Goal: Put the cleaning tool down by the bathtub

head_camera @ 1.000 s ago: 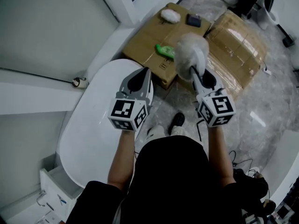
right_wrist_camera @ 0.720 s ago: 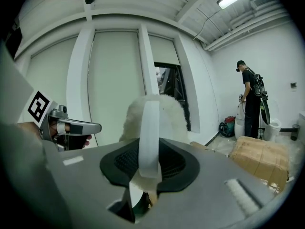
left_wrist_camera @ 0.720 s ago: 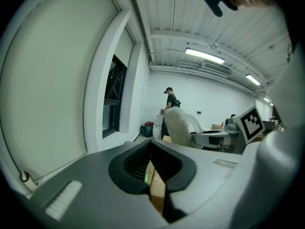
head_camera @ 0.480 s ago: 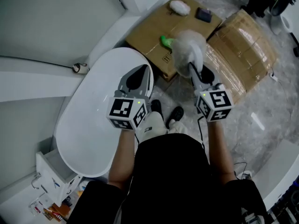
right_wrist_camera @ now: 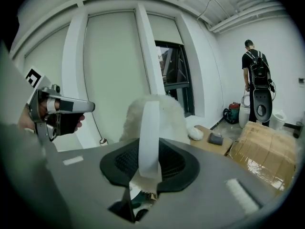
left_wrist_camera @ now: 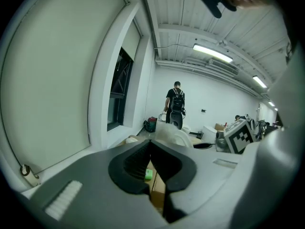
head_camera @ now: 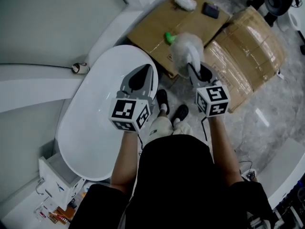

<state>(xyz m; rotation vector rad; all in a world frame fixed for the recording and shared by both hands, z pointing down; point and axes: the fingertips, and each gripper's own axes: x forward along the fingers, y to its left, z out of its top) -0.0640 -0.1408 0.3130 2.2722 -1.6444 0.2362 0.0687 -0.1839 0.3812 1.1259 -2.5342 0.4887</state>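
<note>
The cleaning tool is a fluffy white duster (head_camera: 185, 49) on a flat white handle (right_wrist_camera: 148, 137). My right gripper (head_camera: 198, 73) is shut on that handle and holds the fluffy head (right_wrist_camera: 162, 113) up over the edge of a cardboard box. The white oval bathtub (head_camera: 90, 128) lies at the left, below my left gripper (head_camera: 138, 78). In the left gripper view, my left gripper (left_wrist_camera: 150, 144) has its jaws shut with nothing between them. The duster (left_wrist_camera: 174, 135) shows just beyond them.
Two cardboard boxes (head_camera: 248, 46) stand on the marble floor past the tub's end. On them lie a green object (head_camera: 169, 36), a white fluffy pad (head_camera: 186, 2) and a dark block (head_camera: 210, 10). A small round fitting (head_camera: 78, 68) sits on the ledge. A person (right_wrist_camera: 255, 75) stands far off.
The right gripper and duster have drifted slightly left, toward the tub's end. The person's feet have stepped forward beside the tub. The left gripper stays over the tub.
</note>
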